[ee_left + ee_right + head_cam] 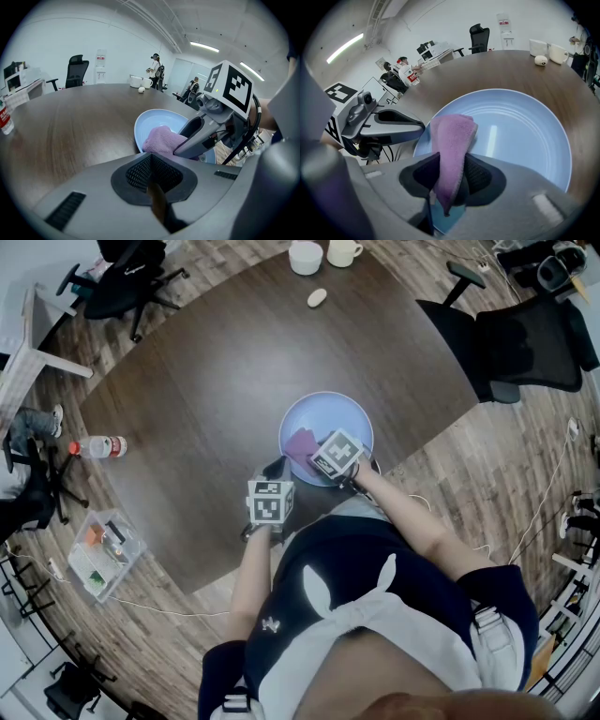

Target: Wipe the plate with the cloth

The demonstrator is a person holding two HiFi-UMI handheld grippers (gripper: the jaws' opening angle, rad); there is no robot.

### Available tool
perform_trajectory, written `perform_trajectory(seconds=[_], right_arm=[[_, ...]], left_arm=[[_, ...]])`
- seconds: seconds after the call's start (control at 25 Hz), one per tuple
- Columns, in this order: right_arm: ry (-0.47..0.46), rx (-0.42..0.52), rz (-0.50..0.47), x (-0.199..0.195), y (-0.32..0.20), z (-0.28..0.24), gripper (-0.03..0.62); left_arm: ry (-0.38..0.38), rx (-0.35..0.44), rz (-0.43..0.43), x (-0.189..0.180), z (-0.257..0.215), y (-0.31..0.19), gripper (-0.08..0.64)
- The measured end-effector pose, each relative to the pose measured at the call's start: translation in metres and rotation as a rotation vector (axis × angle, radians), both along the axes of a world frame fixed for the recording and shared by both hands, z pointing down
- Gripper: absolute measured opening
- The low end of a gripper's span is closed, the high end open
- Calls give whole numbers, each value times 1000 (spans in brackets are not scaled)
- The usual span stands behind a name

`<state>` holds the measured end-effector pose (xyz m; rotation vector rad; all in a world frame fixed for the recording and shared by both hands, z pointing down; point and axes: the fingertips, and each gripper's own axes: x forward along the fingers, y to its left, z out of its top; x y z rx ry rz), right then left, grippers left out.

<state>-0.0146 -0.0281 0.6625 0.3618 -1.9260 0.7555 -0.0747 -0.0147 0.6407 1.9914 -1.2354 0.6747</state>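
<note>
A light blue plate (342,418) (520,136) (154,123) lies near the front edge of the dark brown table (206,381). My right gripper (319,454) (450,173) is shut on a purple cloth (301,442) (452,140) (161,139), which hangs between its pads and rests on the plate's near-left part. My left gripper (275,468) (151,171) (419,125) sits at the plate's near-left rim. Its jaws are closed together there, and the rim runs in behind their tips.
Two white cups (306,257) (343,251) and a small pale object (317,297) stand at the table's far edge. A water bottle (97,445) lies at the left edge, with a clear plastic box (103,554) beyond it. Black office chairs (525,343) (131,277) surround the table.
</note>
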Motion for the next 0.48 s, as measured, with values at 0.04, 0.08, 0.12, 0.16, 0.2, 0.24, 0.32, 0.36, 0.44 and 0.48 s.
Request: perform_trajectory(seconds=[0.04, 0.08, 0.12, 0.16, 0.2, 0.24, 0.32, 0.36, 0.44, 0.48], right_arm=[[-8, -3, -2, -2, 1, 0, 149], [-13, -6, -5, -4, 3, 0, 149], [-16, -7, -9, -6, 4, 0, 149], [-17, -8, -14, -6, 5, 0, 149], [-17, -8, -18, -6, 6, 0, 149], [-18, -8, -21, -6, 6, -1, 149], [-21, -11, -24, -6, 7, -2, 149], [-23, -12, -25, -7, 8, -2, 149], [-26, -15, -33, -9, 9, -1, 149], [-28, -17, -39, -10, 9, -1, 149]], left_arm=[[-1, 0, 1, 0, 0, 0, 5], [-2, 0, 2, 0, 0, 0, 5], [-3, 0, 3, 0, 0, -1, 5], [-3, 0, 3, 1, 0, 0, 5], [-3, -1, 3, 1, 0, 0, 5], [-3, -3, 3, 2, -1, 0, 5], [-3, -3, 2, 1, -1, 1, 5], [-3, -3, 2, 1, -1, 2, 5], [-5, -1, 4, 0, -1, 1, 5], [-5, 0, 6, -1, -1, 1, 5]])
